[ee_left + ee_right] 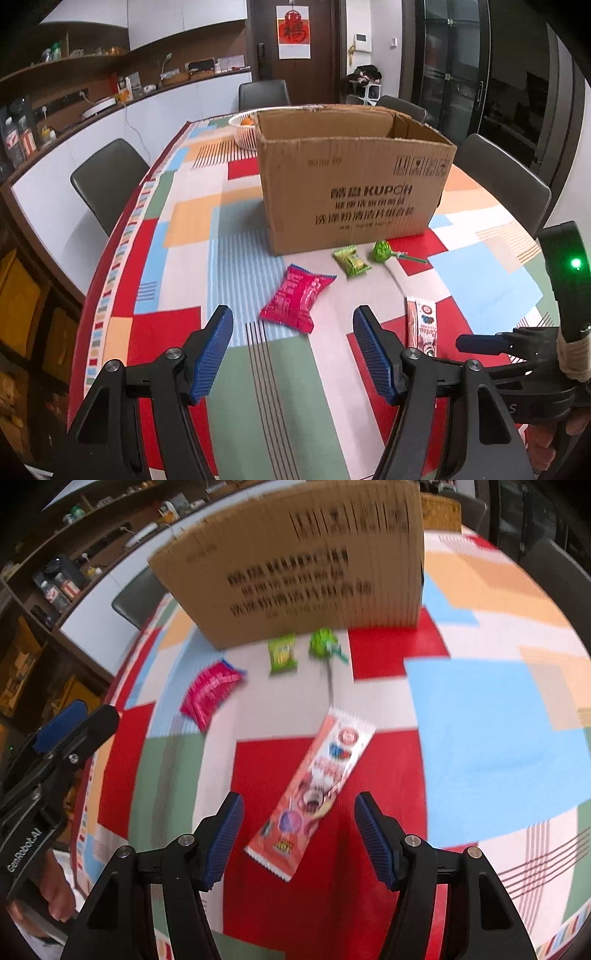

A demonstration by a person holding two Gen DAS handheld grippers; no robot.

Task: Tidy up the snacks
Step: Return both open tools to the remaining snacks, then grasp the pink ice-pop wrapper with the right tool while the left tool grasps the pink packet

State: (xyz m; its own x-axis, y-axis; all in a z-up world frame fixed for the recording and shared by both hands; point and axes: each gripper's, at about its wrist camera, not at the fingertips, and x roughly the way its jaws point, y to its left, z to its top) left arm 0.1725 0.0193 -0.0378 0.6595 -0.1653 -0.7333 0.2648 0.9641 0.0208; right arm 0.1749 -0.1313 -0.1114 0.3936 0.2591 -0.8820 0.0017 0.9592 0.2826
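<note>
An open cardboard box (354,184) stands on the patterned tablecloth; it also shows in the right wrist view (306,565). In front of it lie a pink snack packet (297,297) (210,694), a small green packet (351,261) (282,653), a green lollipop (384,252) (324,642) and a long red-and-white snack bar (314,790) (423,326). My left gripper (291,350) is open and empty, just short of the pink packet. My right gripper (299,834) is open above the near end of the long bar, not touching it.
A white basket (242,127) with orange fruit stands behind the box at left. Grey chairs (107,181) surround the table. The other gripper shows at the right edge of the left wrist view (480,343) and the left edge of the right wrist view (62,731).
</note>
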